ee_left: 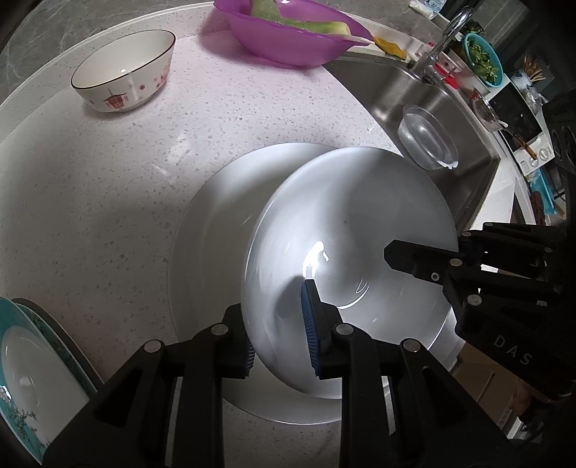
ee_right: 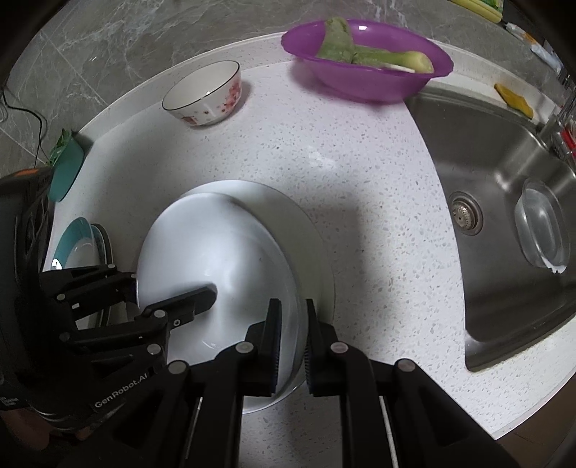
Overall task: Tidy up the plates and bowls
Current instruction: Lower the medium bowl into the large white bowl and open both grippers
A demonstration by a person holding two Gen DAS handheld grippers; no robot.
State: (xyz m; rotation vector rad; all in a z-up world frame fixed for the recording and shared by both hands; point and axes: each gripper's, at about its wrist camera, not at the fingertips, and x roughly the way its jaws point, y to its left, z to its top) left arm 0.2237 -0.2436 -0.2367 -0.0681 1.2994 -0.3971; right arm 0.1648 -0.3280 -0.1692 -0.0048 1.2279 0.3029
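Observation:
A large white bowl (ee_left: 352,223) (ee_right: 223,252) is held over a white plate (ee_left: 208,223) (ee_right: 288,216) on the speckled counter. My left gripper (ee_left: 280,331) is shut on the bowl's near rim; it also shows in the right wrist view (ee_right: 169,298). My right gripper (ee_right: 291,342) is shut on the bowl's opposite rim; it also shows in the left wrist view (ee_left: 424,259). A small patterned bowl (ee_left: 124,70) (ee_right: 203,93) stands at the back. Teal-rimmed plates (ee_left: 21,381) (ee_right: 77,248) stand upright at the left.
A purple basin (ee_left: 288,32) (ee_right: 367,61) with green vegetable pieces sits at the back. A steel sink (ee_left: 414,100) (ee_right: 504,180) at the right holds a clear glass bowl (ee_left: 428,140) (ee_right: 541,230). A tap (ee_left: 446,39) stands behind it.

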